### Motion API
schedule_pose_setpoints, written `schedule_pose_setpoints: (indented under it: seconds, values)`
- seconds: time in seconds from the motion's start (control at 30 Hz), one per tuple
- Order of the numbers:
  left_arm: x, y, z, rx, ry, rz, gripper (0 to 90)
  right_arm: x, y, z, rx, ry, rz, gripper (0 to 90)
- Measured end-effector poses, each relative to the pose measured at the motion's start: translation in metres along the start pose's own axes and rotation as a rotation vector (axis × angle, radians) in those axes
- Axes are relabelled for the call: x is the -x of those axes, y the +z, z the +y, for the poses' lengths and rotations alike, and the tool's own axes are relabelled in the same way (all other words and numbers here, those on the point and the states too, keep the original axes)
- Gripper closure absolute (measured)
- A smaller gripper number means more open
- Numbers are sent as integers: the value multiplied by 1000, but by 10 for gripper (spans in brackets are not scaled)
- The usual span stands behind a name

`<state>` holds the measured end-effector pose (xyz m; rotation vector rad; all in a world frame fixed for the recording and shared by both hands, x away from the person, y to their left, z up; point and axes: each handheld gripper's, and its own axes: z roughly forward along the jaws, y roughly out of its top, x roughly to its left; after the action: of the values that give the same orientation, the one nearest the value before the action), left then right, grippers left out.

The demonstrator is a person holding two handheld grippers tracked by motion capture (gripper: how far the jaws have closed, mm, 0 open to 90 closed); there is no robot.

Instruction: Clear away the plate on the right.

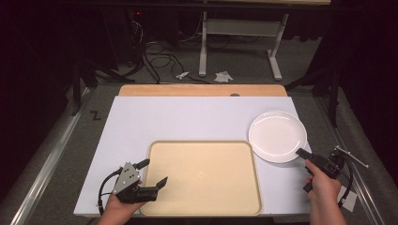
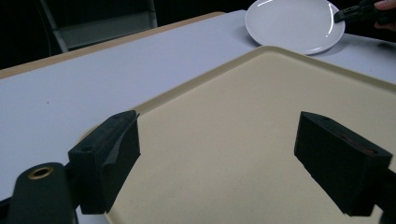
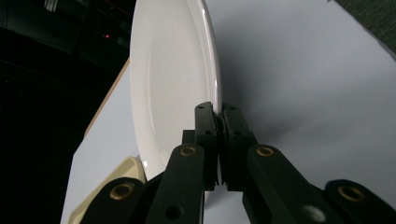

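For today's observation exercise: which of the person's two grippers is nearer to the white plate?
Right. The right gripper is shut on the white plate's near rim; the left gripper hangs open over the tray's left edge, well apart.

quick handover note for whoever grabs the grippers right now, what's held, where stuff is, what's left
Right gripper: shut on the near rim of the white plate, which sits on the white table cover, just right of the tray's far right corner.
Left gripper: open, holding nothing, jaws over the left edge of the beige tray.
Done: plate rim gripped.
Left, most likely: lift the plate and set it on the tray, then release; the left gripper could steady the tray.
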<state>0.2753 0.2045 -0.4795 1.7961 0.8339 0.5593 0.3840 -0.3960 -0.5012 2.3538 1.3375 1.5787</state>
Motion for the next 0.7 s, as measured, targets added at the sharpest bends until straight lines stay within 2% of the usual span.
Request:
schedule_pose_setpoints:
  seconds: [0.2,0.33,0.67,0.7]
  values:
    - [-1,0,0,-2,0,1,148,-2,-2,2,14,4,-2,893]
    - [0,0,-1,-1,-1,0,148,-1,-6,5,33,-12,-12,893]
    - [-1,0,-1,-2,-4,-1,148,9,-17,9,67,33,1,893]
    - [-1,0,-1,-1,-3,0,148,11,-20,10,73,52,7,893]
